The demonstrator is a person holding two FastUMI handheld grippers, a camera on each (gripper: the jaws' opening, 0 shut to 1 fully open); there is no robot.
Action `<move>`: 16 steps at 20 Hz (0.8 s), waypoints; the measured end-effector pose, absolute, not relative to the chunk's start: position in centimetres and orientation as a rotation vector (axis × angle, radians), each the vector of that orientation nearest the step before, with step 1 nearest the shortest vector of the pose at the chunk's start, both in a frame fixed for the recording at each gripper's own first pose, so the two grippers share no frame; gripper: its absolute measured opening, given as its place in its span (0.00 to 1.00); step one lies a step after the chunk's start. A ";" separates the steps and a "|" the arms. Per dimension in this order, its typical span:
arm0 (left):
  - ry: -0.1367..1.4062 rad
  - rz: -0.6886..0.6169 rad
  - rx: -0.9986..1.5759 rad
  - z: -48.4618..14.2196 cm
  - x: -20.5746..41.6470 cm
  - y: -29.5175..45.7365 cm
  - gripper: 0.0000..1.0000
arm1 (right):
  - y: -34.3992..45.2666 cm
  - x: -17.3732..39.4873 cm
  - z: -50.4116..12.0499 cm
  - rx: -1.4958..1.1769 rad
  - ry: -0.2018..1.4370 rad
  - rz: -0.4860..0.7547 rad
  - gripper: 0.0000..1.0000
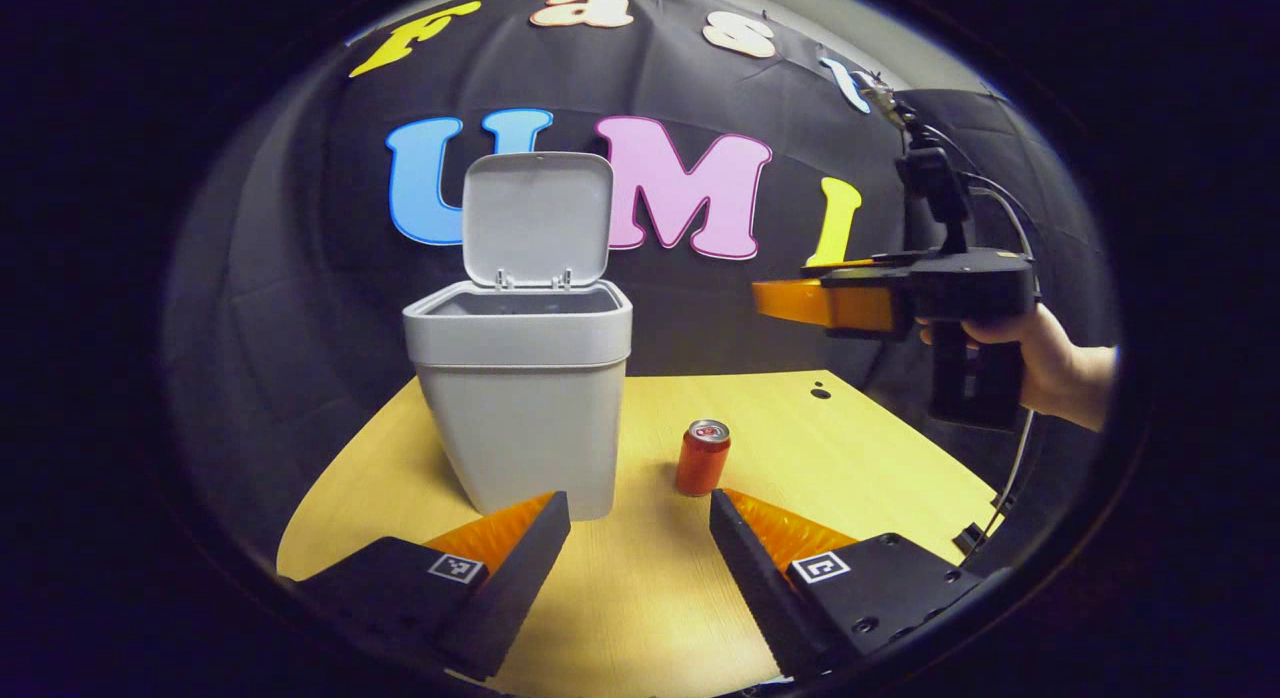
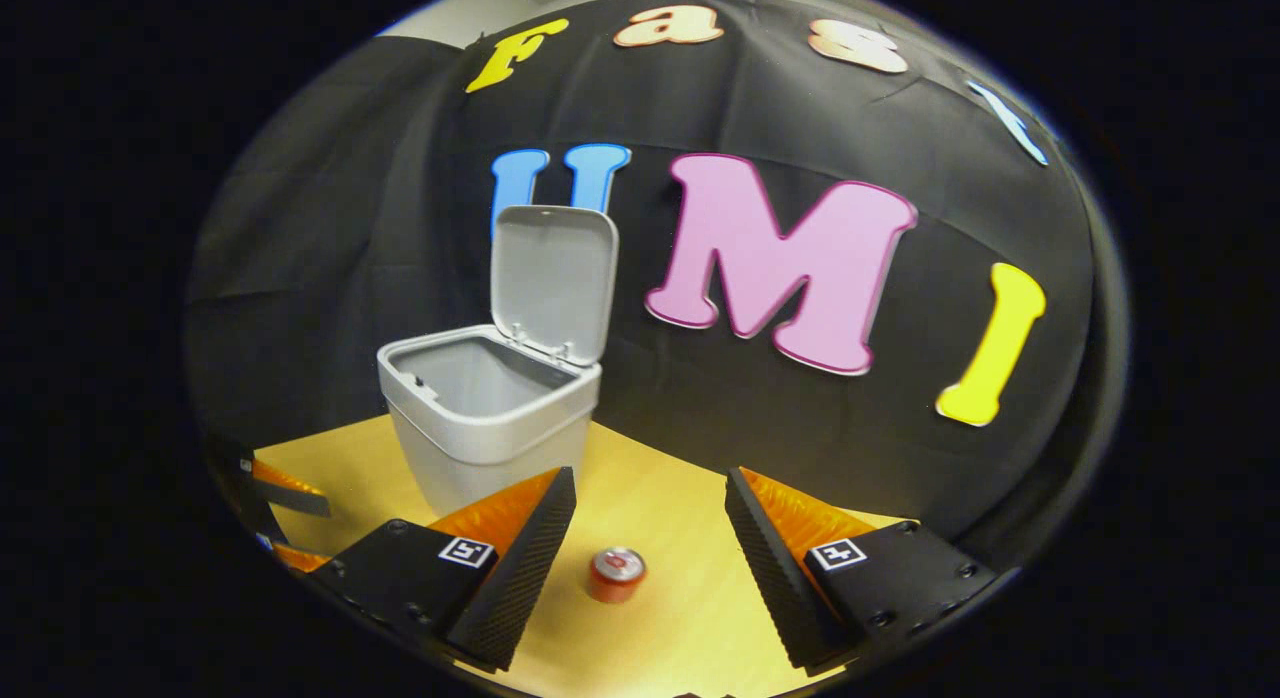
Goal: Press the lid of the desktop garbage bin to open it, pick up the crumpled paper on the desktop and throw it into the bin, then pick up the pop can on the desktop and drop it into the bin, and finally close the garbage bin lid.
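Note:
A grey desktop bin stands on the wooden table with its lid hinged upright, the inside open to view. A red pop can stands upright just right of the bin. My left gripper hovers low over the table's near side, open and empty, with the can a little beyond its fingers. The right gripper, held by a hand, hangs high to the right of the bin. In the right gripper view, the right gripper is open above the pop can, with the bin to the left.
The black cloth wall closes the back right behind the bin. A small dark hole marks the table's far right. The table's right edge lies near a hanging cable. Bare tabletop spreads between bin and can.

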State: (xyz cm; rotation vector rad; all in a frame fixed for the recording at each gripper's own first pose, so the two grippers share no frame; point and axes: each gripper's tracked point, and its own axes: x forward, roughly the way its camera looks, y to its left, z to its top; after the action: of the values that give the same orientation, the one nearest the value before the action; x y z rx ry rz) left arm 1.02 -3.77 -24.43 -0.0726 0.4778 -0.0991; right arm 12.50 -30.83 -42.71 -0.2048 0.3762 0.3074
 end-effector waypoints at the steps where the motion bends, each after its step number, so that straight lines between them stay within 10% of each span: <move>1: 0.479 -0.113 -0.065 -25.1 2.2 -4.6 0.96 | -32.6 11.6 -43.1 -0.197 0.376 0.281 0.98; 16: 0.549 -0.124 -0.059 -39.2 16.7 -13.6 0.97 | -46.5 3.0 -48.3 -0.054 0.371 -0.050 0.98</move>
State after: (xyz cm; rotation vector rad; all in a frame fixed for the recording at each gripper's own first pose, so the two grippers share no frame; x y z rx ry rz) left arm 16.66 -13.62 -39.15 -0.0586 0.5495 -0.1242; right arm 2.96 -46.55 -48.32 -0.0539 0.3707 -0.0496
